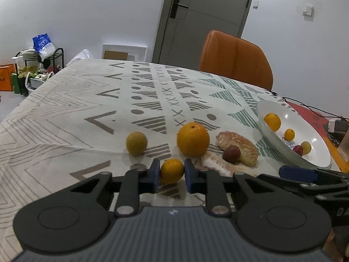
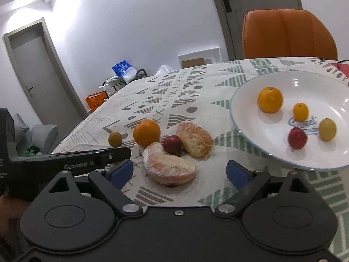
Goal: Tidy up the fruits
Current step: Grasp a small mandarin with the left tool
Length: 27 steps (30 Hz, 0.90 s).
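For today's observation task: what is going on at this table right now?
A person is sorting fruit into a white bowl with two tools. The left hand-held gripper is shut on a small orange on the patterned tablecloth. The right hand-held gripper is open in front of a peeled pomelo segment. Four fruits are already in the bowl; a large orange and others are still on the cloth.

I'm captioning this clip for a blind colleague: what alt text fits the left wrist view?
The left gripper is shut on a small orange on a patterned tablecloth. Beyond it lie a larger orange and a white plate holding fruit.
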### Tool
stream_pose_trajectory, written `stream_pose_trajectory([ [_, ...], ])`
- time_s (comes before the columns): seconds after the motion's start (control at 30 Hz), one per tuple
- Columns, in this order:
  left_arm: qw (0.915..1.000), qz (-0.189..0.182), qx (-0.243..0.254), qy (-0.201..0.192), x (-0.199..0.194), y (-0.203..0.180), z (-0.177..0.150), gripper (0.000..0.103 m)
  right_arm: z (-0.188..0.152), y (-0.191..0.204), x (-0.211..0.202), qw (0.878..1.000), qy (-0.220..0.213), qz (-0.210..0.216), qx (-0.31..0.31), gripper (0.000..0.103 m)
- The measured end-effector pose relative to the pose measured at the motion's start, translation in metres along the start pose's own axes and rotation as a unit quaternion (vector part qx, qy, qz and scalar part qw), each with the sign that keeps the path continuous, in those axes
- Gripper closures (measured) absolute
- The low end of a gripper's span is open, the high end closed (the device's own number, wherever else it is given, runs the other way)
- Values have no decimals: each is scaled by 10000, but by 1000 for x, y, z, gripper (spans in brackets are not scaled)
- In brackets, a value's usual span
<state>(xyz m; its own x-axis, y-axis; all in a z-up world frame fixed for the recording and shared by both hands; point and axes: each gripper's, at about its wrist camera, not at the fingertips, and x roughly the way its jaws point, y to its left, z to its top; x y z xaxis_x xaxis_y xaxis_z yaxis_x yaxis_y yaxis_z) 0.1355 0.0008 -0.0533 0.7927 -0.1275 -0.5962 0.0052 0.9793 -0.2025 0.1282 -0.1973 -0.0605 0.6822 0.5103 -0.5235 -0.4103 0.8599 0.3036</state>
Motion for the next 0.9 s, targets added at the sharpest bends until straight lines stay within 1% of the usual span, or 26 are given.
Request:
stream_pose_trajectory([
  [0.13, 10000, 73, 51, -25, -6, 6, 1, 81, 1, 6, 8, 9999, 33, 100, -65, 12],
  [0.37, 9998, 184, -2, -92, -14, 18, 5, 81, 6, 15, 21, 9996, 84, 232, -142, 13],
  [0.53, 9996, 267, -44, -111, -18, 25, 6, 81, 7, 20, 30, 9994, 154, 226, -215, 13],
  [0.8, 9994, 308, -74, -133, -22, 28, 6, 81, 6, 21, 34, 9992, 135, 170, -341, 13],
  [0.9, 9994, 312, -73, -140, -23, 27, 5, 81, 6, 23, 32, 9990, 181, 180, -377, 15],
])
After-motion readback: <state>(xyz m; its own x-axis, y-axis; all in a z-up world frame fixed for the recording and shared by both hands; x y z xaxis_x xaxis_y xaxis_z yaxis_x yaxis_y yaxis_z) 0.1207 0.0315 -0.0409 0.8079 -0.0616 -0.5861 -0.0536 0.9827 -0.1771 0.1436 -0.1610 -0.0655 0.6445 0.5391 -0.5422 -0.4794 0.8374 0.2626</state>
